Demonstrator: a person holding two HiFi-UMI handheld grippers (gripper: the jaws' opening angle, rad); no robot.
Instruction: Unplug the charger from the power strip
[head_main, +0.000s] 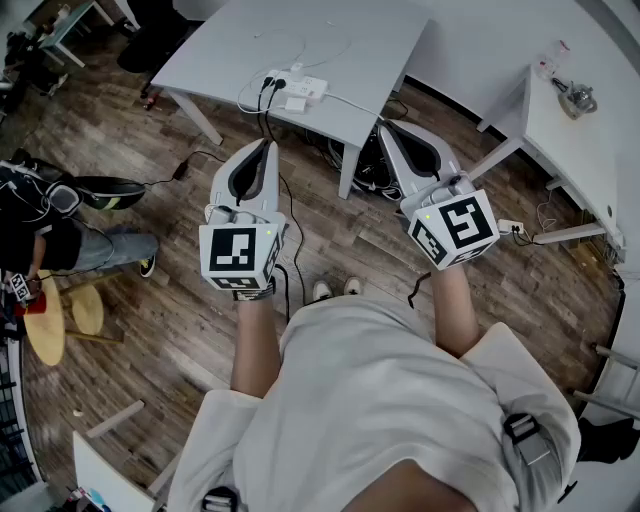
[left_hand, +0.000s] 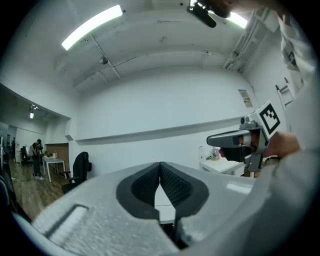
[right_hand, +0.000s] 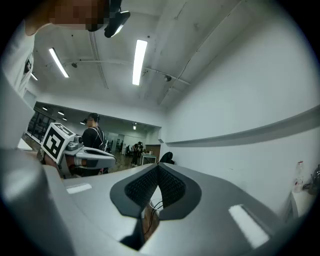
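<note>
The strip (head_main: 303, 86) lies on the grey table (head_main: 220, 50), close to its near edge and towards the near right corner. That is probably so its leads can drop straight over the edge to the floor (head_main: 180, 290). The charger (head_main: 296, 103) looks to be the small white block on the strip's near side, right at the table edge. Black plugs (head_main: 270, 80) fill the strip's left end, and a thin white lead (head_main: 355, 101) runs off to the right.

The person stands back from the table, well apart from the strip, so neither claw can reach anything yet. The left claw (head_main: 268, 145) is clenched, its ribbed pads meeting at the tips with nothing between them. The right claw (head_main: 385, 126) is clenched and empty in the same way. Both are held level, side by side at waist height and pointing at the table. This reads as a ready posture for walking up, not a grip.

The task has not begun, and the charger sits in the strip. One claw would likely need to pin the light strip while the other pulls, or the strip may lift along with the plug.
</note>
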